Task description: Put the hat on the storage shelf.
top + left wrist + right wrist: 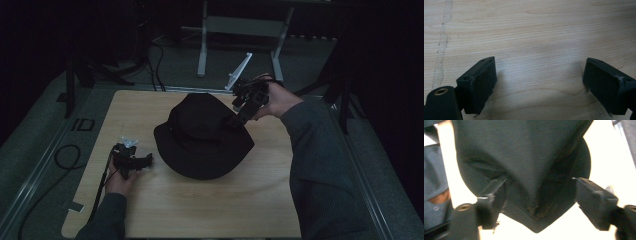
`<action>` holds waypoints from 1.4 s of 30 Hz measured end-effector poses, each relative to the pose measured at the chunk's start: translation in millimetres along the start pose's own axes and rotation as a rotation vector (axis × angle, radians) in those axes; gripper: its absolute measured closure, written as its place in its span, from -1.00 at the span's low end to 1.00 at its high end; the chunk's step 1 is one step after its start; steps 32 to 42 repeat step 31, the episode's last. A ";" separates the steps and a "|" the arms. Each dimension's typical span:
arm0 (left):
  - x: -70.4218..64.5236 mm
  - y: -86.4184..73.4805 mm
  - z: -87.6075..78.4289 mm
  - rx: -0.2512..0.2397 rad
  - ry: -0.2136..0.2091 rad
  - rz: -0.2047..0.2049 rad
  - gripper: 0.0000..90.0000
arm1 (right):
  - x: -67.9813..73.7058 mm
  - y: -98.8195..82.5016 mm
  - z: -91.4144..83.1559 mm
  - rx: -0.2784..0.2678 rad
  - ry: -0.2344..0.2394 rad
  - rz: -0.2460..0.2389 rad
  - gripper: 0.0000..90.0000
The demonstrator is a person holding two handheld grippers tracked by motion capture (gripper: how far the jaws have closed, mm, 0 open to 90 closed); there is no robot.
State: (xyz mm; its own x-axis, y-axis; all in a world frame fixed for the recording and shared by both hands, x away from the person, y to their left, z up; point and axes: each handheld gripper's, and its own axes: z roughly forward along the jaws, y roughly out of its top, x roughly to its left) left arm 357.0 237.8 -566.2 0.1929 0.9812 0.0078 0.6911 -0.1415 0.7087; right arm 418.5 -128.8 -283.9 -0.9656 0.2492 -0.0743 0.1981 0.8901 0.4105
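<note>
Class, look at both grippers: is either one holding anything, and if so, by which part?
Nothing is held. The left gripper is open over bare table. The right gripper is open, its jaws straddling the brim of the black hat, not clamped.

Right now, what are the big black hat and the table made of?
The black wide-brimmed hat looks like soft matte cloth: it creases and folds between the right gripper's open jaws. The pale table looks like wood or wood-look laminate, with visible grain lines.

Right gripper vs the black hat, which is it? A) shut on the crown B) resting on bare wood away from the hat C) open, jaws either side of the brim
C: the right gripper is open, jaws spread around the hat brim edge.
</note>
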 end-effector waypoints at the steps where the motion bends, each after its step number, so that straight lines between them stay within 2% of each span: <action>1: 0.0 0.0 0.0 -0.001 0.000 0.000 -0.73 | -0.2 -0.3 -0.8 -0.001 -0.010 0.005 -0.59; 5: 0.0 0.0 0.0 0.000 0.000 0.000 -0.73 | -1.3 -3.2 -4.1 -0.002 -0.047 0.020 -0.68; 21: 0.0 -0.1 0.1 -0.001 0.000 0.000 -0.73 | -9.8 -38.5 -1.8 -0.013 -0.082 0.088 -0.74; 26: 0.0 0.0 0.0 -0.001 0.000 0.000 -0.73 | -6.6 -45.7 -0.7 -0.013 -0.063 0.090 -0.70; 31: 0.0 0.0 0.1 -0.001 0.000 0.000 -0.73 | -5.6 -52.1 -1.1 -0.038 -0.039 0.097 -0.66; 42: 0.0 0.0 0.1 -0.001 0.000 0.000 -0.73 | -5.6 -52.1 -1.1 -0.038 -0.039 0.097 -0.66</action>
